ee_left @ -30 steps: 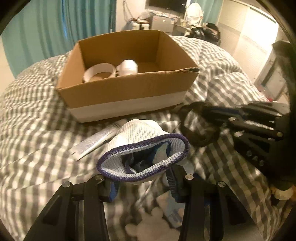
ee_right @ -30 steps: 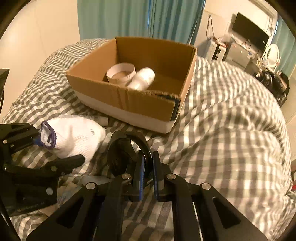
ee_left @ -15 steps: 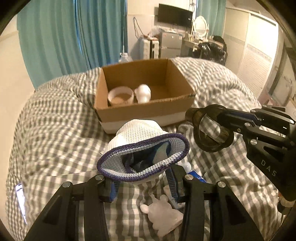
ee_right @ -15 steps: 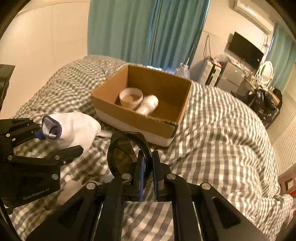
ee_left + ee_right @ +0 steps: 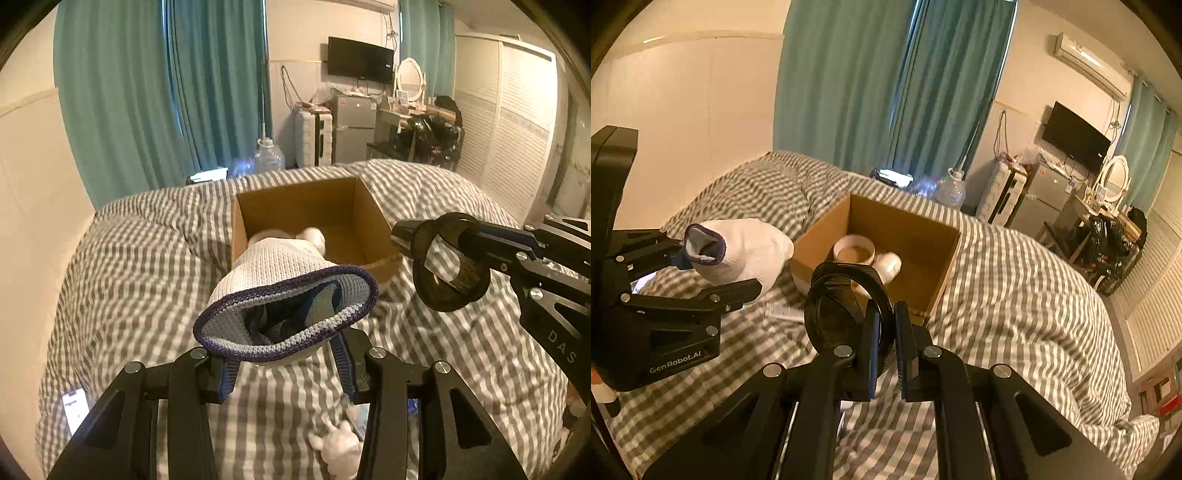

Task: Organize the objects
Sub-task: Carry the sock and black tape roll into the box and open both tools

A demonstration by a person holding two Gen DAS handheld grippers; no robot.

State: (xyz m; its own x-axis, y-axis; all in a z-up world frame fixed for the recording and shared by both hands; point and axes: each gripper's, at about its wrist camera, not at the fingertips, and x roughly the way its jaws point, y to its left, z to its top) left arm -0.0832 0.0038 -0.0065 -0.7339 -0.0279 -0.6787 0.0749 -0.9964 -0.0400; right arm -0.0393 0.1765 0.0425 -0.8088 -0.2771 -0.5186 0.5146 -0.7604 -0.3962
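Observation:
My left gripper [image 5: 284, 363] is shut on a white knitted sock with a purple cuff [image 5: 280, 291] and holds it in the air above the bed; it also shows in the right wrist view [image 5: 738, 247]. My right gripper [image 5: 884, 332] is shut on the rim of a dark translucent cup [image 5: 846, 310], lifted to the right of the sock; the cup also shows in the left wrist view [image 5: 448, 267]. An open cardboard box [image 5: 908, 229] sits ahead on the bed, holding a white tape roll [image 5: 854, 248] and a white bottle [image 5: 888, 262].
The bed has a grey checked cover [image 5: 140, 266]. A small white toy figure [image 5: 338, 443] and a phone [image 5: 75, 406] lie on it near me. A flat white packet [image 5: 785, 313] lies by the box. Curtains, a fridge and a desk stand behind the bed.
Both grippers have risen well above the bed with the sock and the cup still held. The box now looks smaller and farther below.

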